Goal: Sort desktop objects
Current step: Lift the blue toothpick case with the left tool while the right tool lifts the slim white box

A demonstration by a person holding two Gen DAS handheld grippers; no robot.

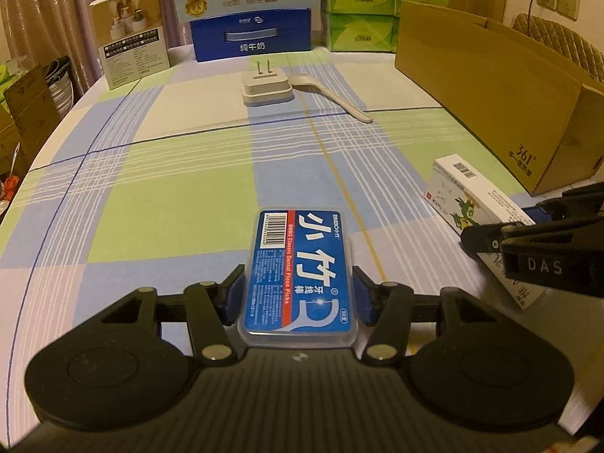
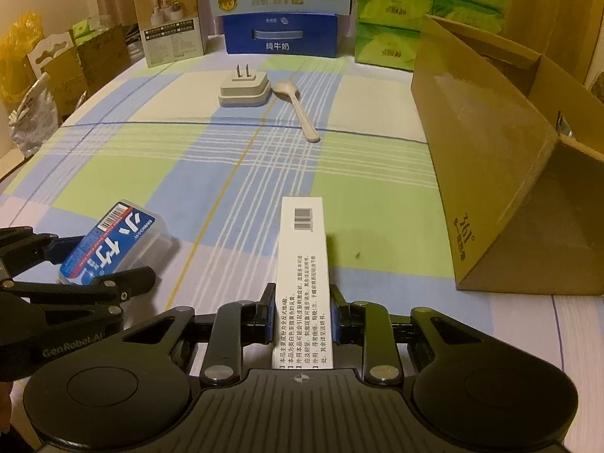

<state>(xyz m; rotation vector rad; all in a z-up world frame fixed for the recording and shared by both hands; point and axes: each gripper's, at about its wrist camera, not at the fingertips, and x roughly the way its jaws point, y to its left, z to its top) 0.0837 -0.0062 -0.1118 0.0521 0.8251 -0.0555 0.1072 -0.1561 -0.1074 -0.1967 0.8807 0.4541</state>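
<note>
A clear case of dental floss picks with a blue label (image 1: 300,264) lies on the checked tablecloth (image 1: 170,173). My left gripper (image 1: 300,298) is shut on it, blue pads pressed against both long sides. From the right wrist view the same case (image 2: 113,241) sits at the lower left inside the left gripper (image 2: 113,275). A long white carton with a barcode (image 2: 302,264) stands on edge on the cloth. My right gripper (image 2: 302,321) is shut on its near end. In the left wrist view this carton (image 1: 464,196) lies at the right, held by the right gripper (image 1: 490,241).
An open brown cardboard box (image 2: 490,151) stands at the right. A white plug adapter (image 2: 245,88) and a pale spoon (image 2: 302,113) lie mid-table. Blue milk cartons (image 2: 281,36), green tissue packs (image 2: 392,34) and a small product box (image 2: 170,26) line the far edge.
</note>
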